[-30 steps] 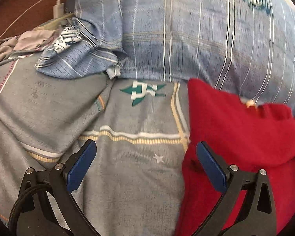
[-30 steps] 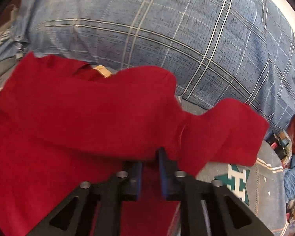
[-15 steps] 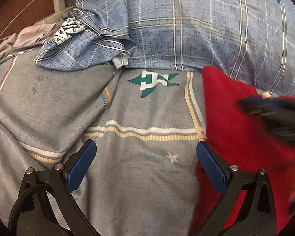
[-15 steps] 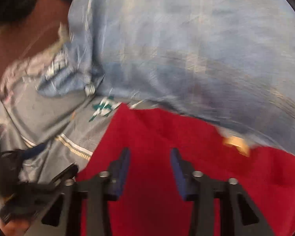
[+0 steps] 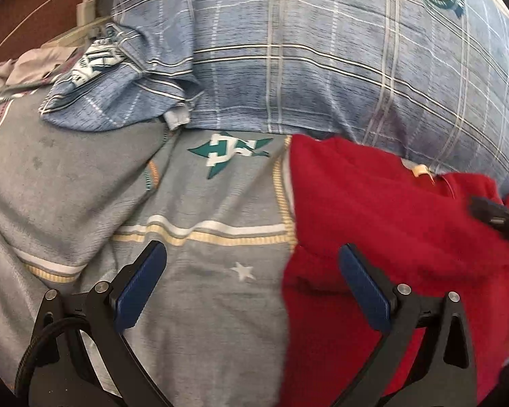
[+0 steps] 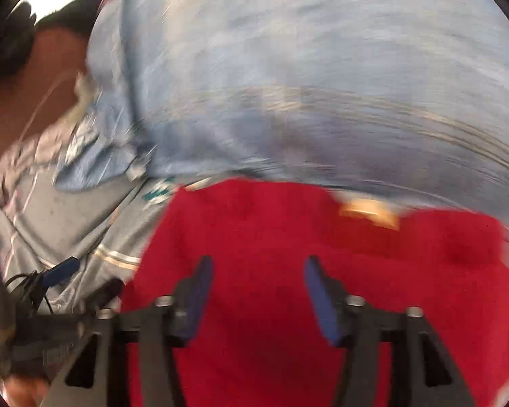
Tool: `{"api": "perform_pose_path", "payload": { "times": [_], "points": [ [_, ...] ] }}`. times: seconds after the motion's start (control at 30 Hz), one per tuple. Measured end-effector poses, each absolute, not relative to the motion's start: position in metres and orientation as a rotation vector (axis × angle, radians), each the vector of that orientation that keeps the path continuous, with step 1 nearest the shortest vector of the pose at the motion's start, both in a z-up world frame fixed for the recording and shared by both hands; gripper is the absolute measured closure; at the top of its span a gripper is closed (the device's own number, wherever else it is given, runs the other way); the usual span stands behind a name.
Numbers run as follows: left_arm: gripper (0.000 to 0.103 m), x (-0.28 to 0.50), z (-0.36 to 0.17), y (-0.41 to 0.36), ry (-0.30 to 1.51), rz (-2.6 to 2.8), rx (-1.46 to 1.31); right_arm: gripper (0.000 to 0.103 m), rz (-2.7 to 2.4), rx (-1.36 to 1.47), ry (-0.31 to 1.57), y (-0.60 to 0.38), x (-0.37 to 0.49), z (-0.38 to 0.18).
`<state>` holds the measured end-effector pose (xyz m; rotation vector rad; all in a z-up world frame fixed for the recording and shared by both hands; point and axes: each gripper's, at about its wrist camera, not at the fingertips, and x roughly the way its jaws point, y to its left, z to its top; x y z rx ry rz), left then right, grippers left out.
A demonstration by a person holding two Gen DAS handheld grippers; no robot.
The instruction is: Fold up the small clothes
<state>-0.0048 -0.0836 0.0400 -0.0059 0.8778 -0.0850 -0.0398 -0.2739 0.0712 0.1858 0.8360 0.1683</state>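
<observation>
The red garment point(image 5: 383, 237) lies at the right of the left wrist frame on the grey bedsheet point(image 5: 200, 298), below the blue plaid pillow point(image 5: 322, 51). Left tongs point(image 5: 251, 281) hang released, straddling its edge. Right tongs point(image 6: 258, 278), jaws just opened, hover empty above it. Risk: the released fold could slump or spring apart on the soft, uneven sheet.

Blurred view, right tool point(image 6: 258, 291) just opening, nothing between, over red garment point(image 6: 288, 237)
</observation>
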Motion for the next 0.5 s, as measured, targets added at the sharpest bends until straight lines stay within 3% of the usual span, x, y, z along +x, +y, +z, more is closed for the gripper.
{"api": "perform_pose_path", "payload": {
  "times": [0.13, 0.33, 0.4, 0.43, 0.5],
  "points": [
    [0.001, -0.002, 0.030, -0.090, 0.905, -0.078, 0.028, 0.044, -0.096, 0.170, 0.796, -0.360, -0.085, 0.075],
    [0.001, 0.002, 0.019, -0.089, 0.936, -0.063, 0.020, 0.044, -0.257, 0.308, 0.813, -0.440, -0.079, 0.064],
    [0.001, 0.002, 0.018, -0.089, 0.937, -0.064, 0.020, 0.037, -0.205, 0.350, 0.783, -0.451, -0.066, 0.065],
    [0.001, 0.002, 0.017, -0.089, 0.937, -0.064, 0.022, 0.027, -0.168, 0.374, 0.785, -0.452, -0.059, 0.065],
    [0.001, 0.003, 0.017, -0.090, 0.937, -0.062, 0.028, 0.024, -0.075, 0.402, 0.844, -0.451, -0.035, 0.056]
  ]
}}
